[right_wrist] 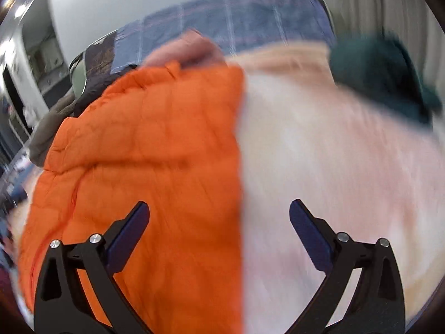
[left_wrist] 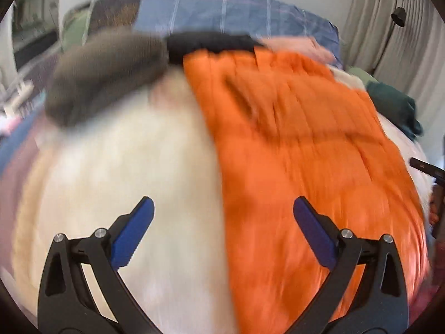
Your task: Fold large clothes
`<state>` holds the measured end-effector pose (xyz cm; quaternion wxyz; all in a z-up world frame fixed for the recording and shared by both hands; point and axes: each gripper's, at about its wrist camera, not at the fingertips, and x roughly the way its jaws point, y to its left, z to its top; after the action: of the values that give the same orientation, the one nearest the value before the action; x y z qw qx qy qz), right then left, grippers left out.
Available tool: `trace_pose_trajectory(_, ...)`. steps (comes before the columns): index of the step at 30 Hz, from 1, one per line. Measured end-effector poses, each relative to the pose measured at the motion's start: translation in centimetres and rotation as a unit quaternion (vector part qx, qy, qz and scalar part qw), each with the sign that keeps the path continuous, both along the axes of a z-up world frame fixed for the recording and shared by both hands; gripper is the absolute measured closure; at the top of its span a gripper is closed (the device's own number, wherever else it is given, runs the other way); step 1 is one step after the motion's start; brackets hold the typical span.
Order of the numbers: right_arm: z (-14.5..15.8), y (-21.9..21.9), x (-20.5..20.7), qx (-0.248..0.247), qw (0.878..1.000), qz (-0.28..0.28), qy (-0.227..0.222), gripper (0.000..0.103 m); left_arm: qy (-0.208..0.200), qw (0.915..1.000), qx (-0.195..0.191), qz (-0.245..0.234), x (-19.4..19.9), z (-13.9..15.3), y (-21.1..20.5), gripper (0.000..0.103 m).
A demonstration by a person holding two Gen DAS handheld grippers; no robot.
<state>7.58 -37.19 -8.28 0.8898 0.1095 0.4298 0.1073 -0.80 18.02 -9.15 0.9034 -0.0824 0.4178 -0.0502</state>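
Both views are blurring. Left gripper is gaping wide, gripping nothing, over the jacket's left edge. Right gripper is also gaping wide and empty, over its right edge. Orange jacket is lying flat on a cream blanket. Brown garment at 10 o'clock, green one at 2.

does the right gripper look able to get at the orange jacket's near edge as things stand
Probably yes: the right gripper is open and empty above the orange jacket, whose long edge lies bare on the cream blanket between its jaws.
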Motion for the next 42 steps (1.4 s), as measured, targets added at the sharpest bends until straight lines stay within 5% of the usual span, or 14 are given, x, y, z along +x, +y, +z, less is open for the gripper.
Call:
trace_pose_trajectory(1, -0.8, -0.8, -0.9, 0.025, 1.000, -0.002, 0.016, 0.029, 0.010, 0.9999, -0.008, -0.007, -0.7, -0.7, 0.1, 0.002)
trace_pose_trajectory(3, -1.5, -1.9, -2.6, 0.062, 0.998, -0.004, 0.021, 0.035, 0.016, 0.9994, -0.020, -0.025, -2.0, -1.5, -0.1, 0.002)
trace_pose_trajectory(10, -1.4, -1.5, -6.7, 0.065, 0.997, 0.041, 0.010, 0.035, -0.002, 0.9964, -0.032, -0.078, -6.2, -2.1, -2.0, 0.003)
trace_pose_trajectory(15, -1.3, -2.0, -10.6, 0.120, 0.989, 0.084, 0.009, 0.035, -0.014, 0.9930, -0.069, -0.095, -9.9, -1.9, -1.9, 0.003)
trace_pose_trajectory(21, -1.8, -0.7, -13.0, 0.134, 0.981, 0.131, 0.052, 0.035, -0.008, 0.9928, -0.061, -0.103, -10.4, -1.5, -2.8, 0.006)
trace_pose_trajectory(25, -2.6, -0.5, -14.2, 0.159, 0.977, 0.130, 0.065, 0.034, -0.012, 0.9855, -0.091, -0.142, -12.2, -0.9, -4.0, 0.011)
trace_pose_trajectory(26, -2.7, -0.4, -14.3, 0.172, 0.975, 0.127, 0.064, 0.035, -0.012, 0.9843, -0.095, -0.148, -12.6, -0.9, -4.4, 0.023)
trace_pose_trajectory(27, -2.5, -0.2, -14.3, 0.183, 0.973, 0.128, 0.060, 0.044, -0.010, 0.9846, -0.093, -0.147, -12.6, -1.1, -4.8, 0.049)
trace_pose_trajectory(28, -2.1, 0.0, -14.2, 0.192, 0.971, 0.133, 0.053, 0.062, -0.011, 0.9894, -0.075, -0.124, -12.5, -1.1, -5.1, 0.066)
trace_pose_trajectory(29, -1.2, 0.2, -14.3, 0.195, 0.970, 0.137, 0.038, 0.070, -0.008, 0.9918, -0.072, -0.105, -12.2, -0.9, -5.2, 0.089)
trace_pose_trajectory(30, -0.4, 0.4, -14.4, 0.197, 0.971, 0.137, 0.024, 0.085, -0.019, 0.9920, -0.081, -0.095, -12.1, -0.1, -5.1, 0.093)
trace_pose_trajectory(33, 2.9, -0.1, -14.3, 0.220, 0.966, 0.135, -0.031, 0.097, -0.086, 0.9885, -0.073, -0.101, -12.9, 3.3, -5.5, 0.094)
trace_pose_trajectory(39, 9.6, -1.3, -15.0, 0.268, 0.944, 0.139, -0.134, 0.098, -0.236, 0.9651, -0.067, -0.093, -15.0, 12.2, -5.3, 0.095)
trace_pose_trajectory(42, 13.0, -1.9, -17.0, 0.260, 0.936, 0.140, -0.190, 0.098, -0.274, 0.9558, -0.067, -0.084, -16.3, 14.7, -4.8, 0.094)
